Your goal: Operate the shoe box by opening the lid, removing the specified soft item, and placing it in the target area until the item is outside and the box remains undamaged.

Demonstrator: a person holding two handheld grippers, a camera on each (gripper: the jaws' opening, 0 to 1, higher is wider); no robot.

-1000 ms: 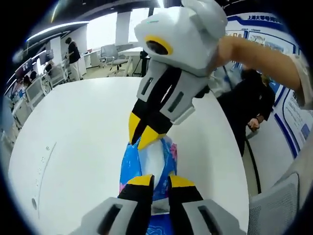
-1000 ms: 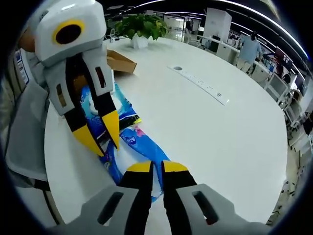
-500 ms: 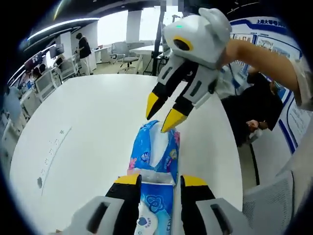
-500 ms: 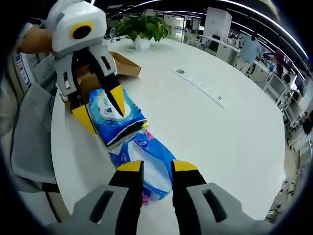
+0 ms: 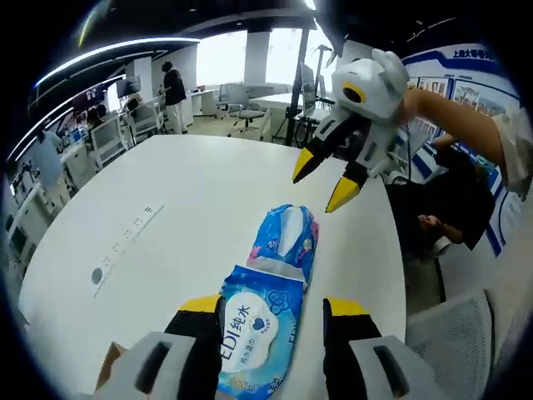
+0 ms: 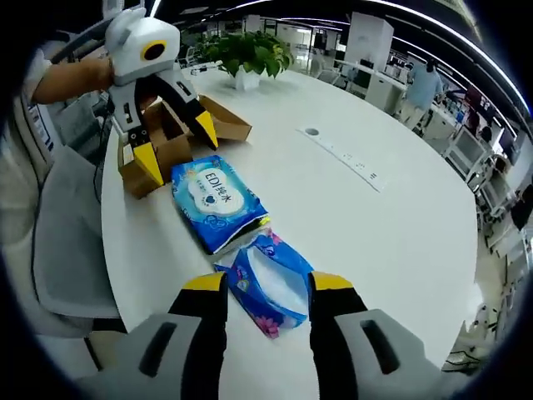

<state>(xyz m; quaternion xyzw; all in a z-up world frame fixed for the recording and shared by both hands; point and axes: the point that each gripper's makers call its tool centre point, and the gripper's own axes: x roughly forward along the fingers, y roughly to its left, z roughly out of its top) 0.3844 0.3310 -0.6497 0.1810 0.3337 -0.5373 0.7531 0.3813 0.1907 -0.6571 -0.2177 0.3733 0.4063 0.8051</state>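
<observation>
White round table [image 6: 400, 208], occupying the centre of the right gripper view, carried a flush power strip [image 6: 346, 158] at upper right of centre and a potted green plant [image 6: 243, 52] at its far edge, top centre. Office chairs [image 5: 112, 133] and a standing person [image 5: 175, 87] stood at upper left of the left gripper view. Blue-and-white wall posters [image 5: 475, 92] hung at its upper right, with a grey mesh chair back [image 5: 454, 350] at lower right.

I count two blue soft packs: one wet-wipe pack [image 6: 218, 197] and one tissue pack [image 6: 268, 282]. One open cardboard shoe box [image 6: 179, 133], one potted plant [image 6: 242, 52].
</observation>
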